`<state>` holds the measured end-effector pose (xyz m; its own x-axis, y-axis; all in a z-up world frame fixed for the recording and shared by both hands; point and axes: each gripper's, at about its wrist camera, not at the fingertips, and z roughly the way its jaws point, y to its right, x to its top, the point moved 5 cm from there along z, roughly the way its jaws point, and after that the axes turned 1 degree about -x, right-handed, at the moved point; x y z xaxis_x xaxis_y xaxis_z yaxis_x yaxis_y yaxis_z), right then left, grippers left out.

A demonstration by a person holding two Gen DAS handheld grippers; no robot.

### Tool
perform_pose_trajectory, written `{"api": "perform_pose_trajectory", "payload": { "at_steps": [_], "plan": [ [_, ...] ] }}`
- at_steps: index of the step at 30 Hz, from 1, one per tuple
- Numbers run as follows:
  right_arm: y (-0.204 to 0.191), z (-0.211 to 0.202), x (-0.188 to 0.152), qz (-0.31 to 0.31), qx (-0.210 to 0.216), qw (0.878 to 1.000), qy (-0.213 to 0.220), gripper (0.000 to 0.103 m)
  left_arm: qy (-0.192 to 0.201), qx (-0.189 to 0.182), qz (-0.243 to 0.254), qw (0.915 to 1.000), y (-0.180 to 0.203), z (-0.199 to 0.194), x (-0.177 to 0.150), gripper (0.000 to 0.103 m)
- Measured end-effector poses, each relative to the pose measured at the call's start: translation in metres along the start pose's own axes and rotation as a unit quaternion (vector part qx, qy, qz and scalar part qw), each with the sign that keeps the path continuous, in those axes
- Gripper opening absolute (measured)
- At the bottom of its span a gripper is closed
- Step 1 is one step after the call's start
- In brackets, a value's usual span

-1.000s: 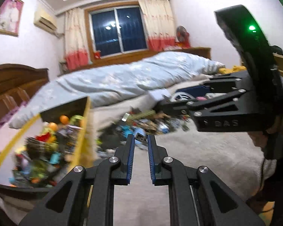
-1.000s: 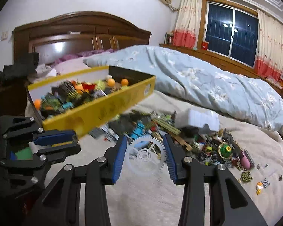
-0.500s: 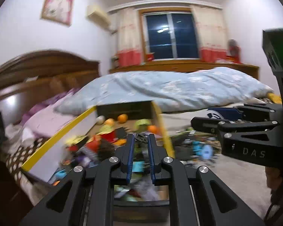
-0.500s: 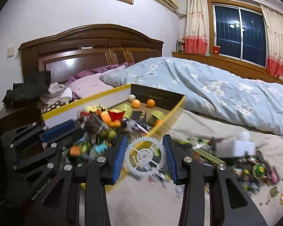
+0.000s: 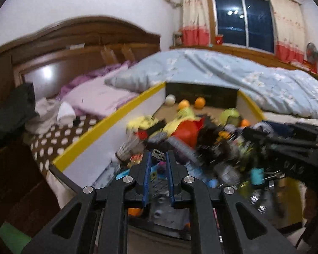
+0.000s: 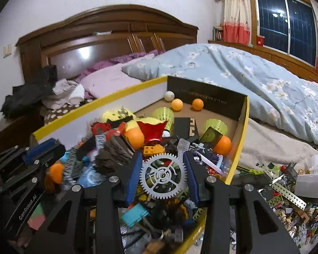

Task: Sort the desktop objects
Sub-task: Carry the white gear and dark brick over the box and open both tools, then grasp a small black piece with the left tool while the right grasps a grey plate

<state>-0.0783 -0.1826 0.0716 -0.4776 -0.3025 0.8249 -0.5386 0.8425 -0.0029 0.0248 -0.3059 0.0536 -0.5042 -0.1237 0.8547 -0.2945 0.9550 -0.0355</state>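
Both your grippers hang over the near end of the box [image 6: 242, 127]: right gripper [image 6: 163, 174] clamps the gear [image 6: 163, 175], left gripper [image 5: 158, 158] pinches what looks like a small grey piece [image 5: 158, 154].

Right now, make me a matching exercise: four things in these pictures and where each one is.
Things:
1. gear wheel
2. small grey brick
3. white ball
4. white tub

Places:
A. far corner of the yellow box
B. between the right gripper fingers
C. outside the box, among loose pieces
D. at the left gripper fingertips

Pairs: 1-B, 2-D, 3-A, 4-C
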Motion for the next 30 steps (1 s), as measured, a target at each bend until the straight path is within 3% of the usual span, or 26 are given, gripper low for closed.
{"api": "perform_pose_trajectory", "payload": {
  "at_steps": [6, 9, 12, 14, 19, 22, 25, 27, 30],
  "plan": [
    [0.013, 0.012, 0.001, 0.005, -0.016, 1.000, -0.006, 0.040, -0.019, 0.024, 0.019, 0.9993, 0.000, 0.014, -0.012, 0.015],
    [0.016, 0.012, -0.001, 0.010, -0.010, 1.000, -0.012, 0.040, -0.027, 0.012, -0.001, 0.9996, -0.001, 0.014, -0.010, 0.022],
    [0.018, 0.009, 0.000, 0.017, -0.018, 0.999, -0.021, 0.054, -0.030, -0.001, -0.024, 0.9993, -0.001, 0.011, -0.007, 0.033],
    [0.022, 0.000, 0.002, 0.033, -0.008, 0.999, -0.011, 0.071, -0.026, -0.008, -0.040, 0.9988, 0.000, 0.007, -0.003, 0.035],
    [0.030, -0.031, 0.008, 0.043, -0.005, 0.999, 0.022, 0.076, 0.030, -0.014, -0.082, 0.9961, 0.002, -0.018, 0.013, 0.037],
    [0.045, -0.062, 0.005, 0.044, -0.018, 0.998, 0.044, 0.077, 0.076, -0.057, -0.096, 0.9908, 0.019, -0.044, 0.026, 0.039],
    [0.074, -0.093, -0.015, 0.050, -0.049, 0.996, 0.053, 0.080, 0.100, -0.107, -0.048, 0.9880, 0.064, -0.066, 0.029, 0.042],
    [0.104, -0.101, -0.044, 0.046, -0.075, 0.996, 0.021, 0.080, 0.104, -0.135, -0.011, 0.9852, 0.102, -0.077, 0.023, 0.045],
    [0.151, -0.104, -0.090, 0.038, -0.115, 0.992, -0.025, 0.080, 0.078, -0.203, 0.035, 0.9755, 0.164, -0.083, 0.006, 0.049]
  ]
}}
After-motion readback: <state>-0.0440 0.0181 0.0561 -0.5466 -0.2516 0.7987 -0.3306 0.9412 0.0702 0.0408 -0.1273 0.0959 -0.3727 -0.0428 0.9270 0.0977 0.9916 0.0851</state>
